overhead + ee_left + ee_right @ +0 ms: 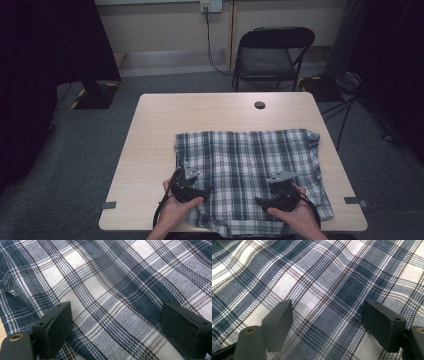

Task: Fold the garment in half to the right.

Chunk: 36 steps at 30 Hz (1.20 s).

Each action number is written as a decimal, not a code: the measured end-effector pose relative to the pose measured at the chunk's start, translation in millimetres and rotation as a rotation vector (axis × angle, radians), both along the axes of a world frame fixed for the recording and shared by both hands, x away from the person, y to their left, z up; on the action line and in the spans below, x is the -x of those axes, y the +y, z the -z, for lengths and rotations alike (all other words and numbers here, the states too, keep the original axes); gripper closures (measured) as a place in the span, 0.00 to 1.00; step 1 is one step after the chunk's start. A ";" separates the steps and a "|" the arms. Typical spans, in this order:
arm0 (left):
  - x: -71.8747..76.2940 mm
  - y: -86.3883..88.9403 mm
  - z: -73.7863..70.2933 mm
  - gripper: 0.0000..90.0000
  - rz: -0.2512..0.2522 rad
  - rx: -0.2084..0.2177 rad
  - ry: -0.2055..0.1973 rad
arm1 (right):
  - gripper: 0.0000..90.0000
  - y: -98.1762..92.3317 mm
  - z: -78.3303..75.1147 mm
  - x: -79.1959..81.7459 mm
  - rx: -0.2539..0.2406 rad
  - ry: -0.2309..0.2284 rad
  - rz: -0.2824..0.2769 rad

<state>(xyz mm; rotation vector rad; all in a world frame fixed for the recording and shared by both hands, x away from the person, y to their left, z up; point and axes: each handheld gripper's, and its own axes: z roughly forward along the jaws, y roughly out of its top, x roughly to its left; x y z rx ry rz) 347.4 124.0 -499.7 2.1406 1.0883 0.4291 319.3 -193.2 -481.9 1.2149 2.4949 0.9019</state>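
A blue, white and brown plaid cloth [250, 165] lies spread over the near right part of the table [160, 120], its front edge hanging past the table's near edge. My left gripper [186, 177] hovers over the cloth's near left part. Its jaws stand open above the flat plaid cloth [117, 290] with nothing pinched between them. My right gripper [281, 186] hovers over the cloth's near right part, jaws also open over the plaid cloth [324, 285], holding nothing. Both hands enter from the bottom of the high view.
A round cable hole [259, 105] sits near the table's far edge. A black folding chair [272, 52] stands behind the table. Small grey brackets [106, 205] stick out at the table's front corners. Bare tabletop lies left of and beyond the cloth.
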 end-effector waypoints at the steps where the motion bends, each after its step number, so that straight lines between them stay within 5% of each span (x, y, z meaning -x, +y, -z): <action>1: 0.6 -0.1 -0.1 0.12 -0.001 0.001 0.002 | 0.27 -0.5 0.0 0.7 -0.002 0.001 -0.002; 11: 1.9 3.4 -1.6 0.12 0.025 0.008 0.017 | 0.26 -1.5 -1.1 0.9 -0.027 0.022 0.005; 15: -2.2 10.9 -10.0 0.13 0.020 0.063 0.056 | 0.23 -4.8 -5.3 -3.6 -0.071 0.045 0.001; 19: -10.4 28.9 -23.7 0.11 -0.043 0.107 0.034 | 0.24 -8.5 -13.7 -7.5 -0.114 -0.009 0.011; 26: -52.8 67.4 -38.9 0.11 -0.156 0.171 0.020 | 0.25 12.5 -18.2 -15.4 -0.137 -0.027 -0.054; 33: -110.0 76.0 -35.9 0.13 -0.240 0.236 0.010 | 0.25 47.5 -11.4 -26.6 -0.083 -0.017 -0.122; 36: -123.0 72.1 -28.0 0.14 -0.255 0.183 0.023 | 0.25 52.2 -4.5 -27.1 -0.062 0.002 -0.128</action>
